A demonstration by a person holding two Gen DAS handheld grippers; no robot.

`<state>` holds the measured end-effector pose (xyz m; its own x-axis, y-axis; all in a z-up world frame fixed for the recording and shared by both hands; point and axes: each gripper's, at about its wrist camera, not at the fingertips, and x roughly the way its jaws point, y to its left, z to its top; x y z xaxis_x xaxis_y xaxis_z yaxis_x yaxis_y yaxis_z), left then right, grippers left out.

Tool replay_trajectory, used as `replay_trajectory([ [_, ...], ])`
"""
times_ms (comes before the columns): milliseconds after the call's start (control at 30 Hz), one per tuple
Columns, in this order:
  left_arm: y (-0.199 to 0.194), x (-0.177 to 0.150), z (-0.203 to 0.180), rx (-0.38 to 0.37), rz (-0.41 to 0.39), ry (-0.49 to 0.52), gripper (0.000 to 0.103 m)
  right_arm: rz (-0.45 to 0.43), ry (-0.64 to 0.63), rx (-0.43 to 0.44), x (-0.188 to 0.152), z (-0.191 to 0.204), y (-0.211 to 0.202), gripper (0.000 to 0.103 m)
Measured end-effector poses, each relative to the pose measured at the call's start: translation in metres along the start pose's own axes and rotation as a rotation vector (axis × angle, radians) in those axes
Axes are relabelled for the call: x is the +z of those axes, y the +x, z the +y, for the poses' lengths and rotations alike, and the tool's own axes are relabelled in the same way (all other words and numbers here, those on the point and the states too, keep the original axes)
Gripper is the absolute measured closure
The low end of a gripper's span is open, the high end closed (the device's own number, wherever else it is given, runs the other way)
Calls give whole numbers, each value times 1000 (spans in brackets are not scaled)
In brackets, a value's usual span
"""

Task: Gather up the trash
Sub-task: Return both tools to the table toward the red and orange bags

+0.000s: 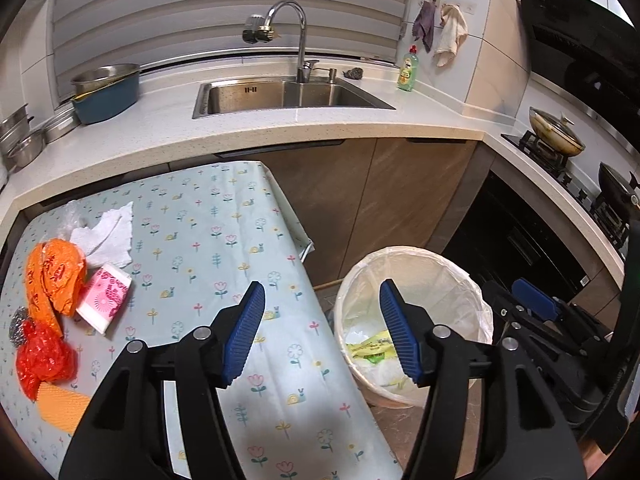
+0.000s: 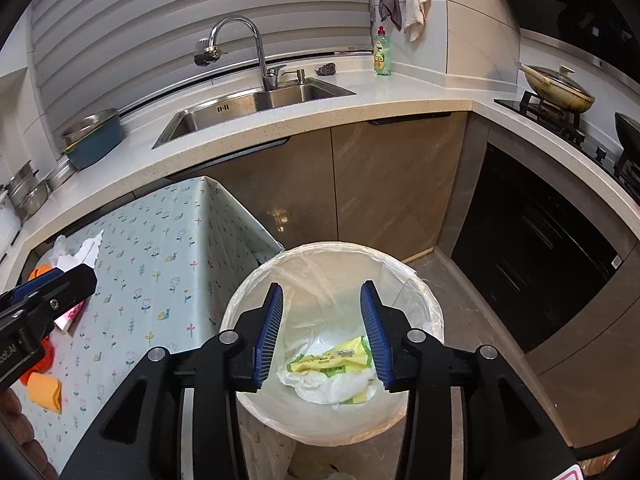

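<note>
A white lined trash bin stands on the floor right of the floral table; it also shows in the left wrist view. A yellow-green wrapper and white tissue lie inside it. My right gripper is open and empty, directly above the bin. My left gripper is open and empty above the table's right edge. On the table's left lie an orange bag, a pink packet, white tissue, a red bag, a steel scourer and an orange cloth.
A counter with a steel sink and tap runs behind the table. Pots and a blue basin stand at the left. A green dish soap bottle stands right of the sink. A stove with pans is at the right.
</note>
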<state>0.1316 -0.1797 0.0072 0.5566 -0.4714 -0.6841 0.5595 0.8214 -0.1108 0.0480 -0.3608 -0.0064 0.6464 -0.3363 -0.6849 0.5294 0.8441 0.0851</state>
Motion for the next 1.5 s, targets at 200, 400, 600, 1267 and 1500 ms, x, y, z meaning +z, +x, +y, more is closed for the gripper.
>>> replay_trajectory([
  [200,-16,-4,27,54,-18,-45,46,-29,-56,55,3,36,-18,48],
  [400,-36,-12,66,145,-41,-92,36,-43,-104,127,2,78,-32,45],
  [600,-55,-21,110,213,-49,-148,33,-35,-159,186,-5,123,-38,45],
  [1267,-85,-66,238,405,-26,-292,15,9,-263,318,-29,232,-43,41],
  [1500,-81,-78,270,431,-3,-317,14,30,-304,354,-33,272,-32,41],
])
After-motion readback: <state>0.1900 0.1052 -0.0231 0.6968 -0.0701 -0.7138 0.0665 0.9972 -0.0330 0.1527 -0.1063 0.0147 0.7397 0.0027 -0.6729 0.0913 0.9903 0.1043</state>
